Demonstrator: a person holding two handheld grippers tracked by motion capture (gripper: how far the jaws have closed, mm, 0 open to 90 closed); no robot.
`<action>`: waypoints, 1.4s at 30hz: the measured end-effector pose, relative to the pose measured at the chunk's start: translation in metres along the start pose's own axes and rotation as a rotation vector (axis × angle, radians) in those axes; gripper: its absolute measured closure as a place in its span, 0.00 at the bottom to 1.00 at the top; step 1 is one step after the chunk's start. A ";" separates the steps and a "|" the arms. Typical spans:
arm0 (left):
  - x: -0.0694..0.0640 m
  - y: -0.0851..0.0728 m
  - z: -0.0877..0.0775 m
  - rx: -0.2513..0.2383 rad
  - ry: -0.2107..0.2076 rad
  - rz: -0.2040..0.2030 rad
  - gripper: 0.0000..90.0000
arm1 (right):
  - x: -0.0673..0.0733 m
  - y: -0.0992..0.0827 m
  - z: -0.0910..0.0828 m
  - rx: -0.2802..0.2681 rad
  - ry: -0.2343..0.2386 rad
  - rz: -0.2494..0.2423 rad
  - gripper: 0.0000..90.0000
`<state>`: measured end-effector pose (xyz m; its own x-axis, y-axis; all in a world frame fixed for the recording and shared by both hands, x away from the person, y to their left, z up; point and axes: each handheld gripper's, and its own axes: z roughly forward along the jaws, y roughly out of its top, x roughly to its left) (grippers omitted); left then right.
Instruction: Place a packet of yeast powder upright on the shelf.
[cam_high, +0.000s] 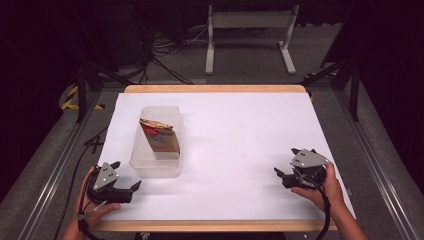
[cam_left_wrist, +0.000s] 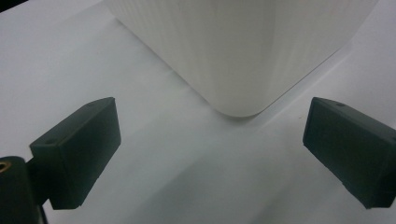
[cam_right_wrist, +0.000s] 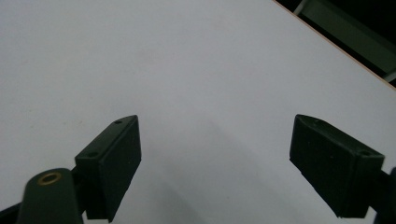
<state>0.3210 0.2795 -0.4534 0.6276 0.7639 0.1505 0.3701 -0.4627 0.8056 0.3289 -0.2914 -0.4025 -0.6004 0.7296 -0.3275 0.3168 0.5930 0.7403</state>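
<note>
A clear plastic container stands on the left half of the white table, with a brown packet printed in red and blue leaning inside it. My left gripper rests near the table's front left corner, just in front of the container, open with nothing between its jaws. In the left gripper view the container's rounded corner lies straight ahead of the open left gripper. My right gripper sits at the front right, held by a hand, open and empty. The right gripper view shows the right gripper over bare white table.
The table has a wooden rim along its far edge. Beyond it on the dark floor stand a white frame and loose cables. Metal rails run along both sides of the table.
</note>
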 end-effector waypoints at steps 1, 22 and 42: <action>0.000 0.000 0.000 0.002 -0.001 -0.003 0.06 | -0.001 -0.003 -0.002 0.004 0.002 0.011 0.18; 0.008 0.002 0.001 -0.030 -0.003 -0.033 0.05 | -0.006 -0.055 -0.017 0.007 -0.039 0.122 0.13; 0.005 0.009 0.004 -0.043 -0.006 -0.013 0.05 | -0.007 -0.075 -0.030 -0.051 -0.064 0.199 0.11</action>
<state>0.3303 0.2778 -0.4475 0.6269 0.7671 0.1361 0.3489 -0.4326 0.8313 0.2875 -0.3515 -0.4386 -0.4809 0.8519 -0.2071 0.3858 0.4178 0.8225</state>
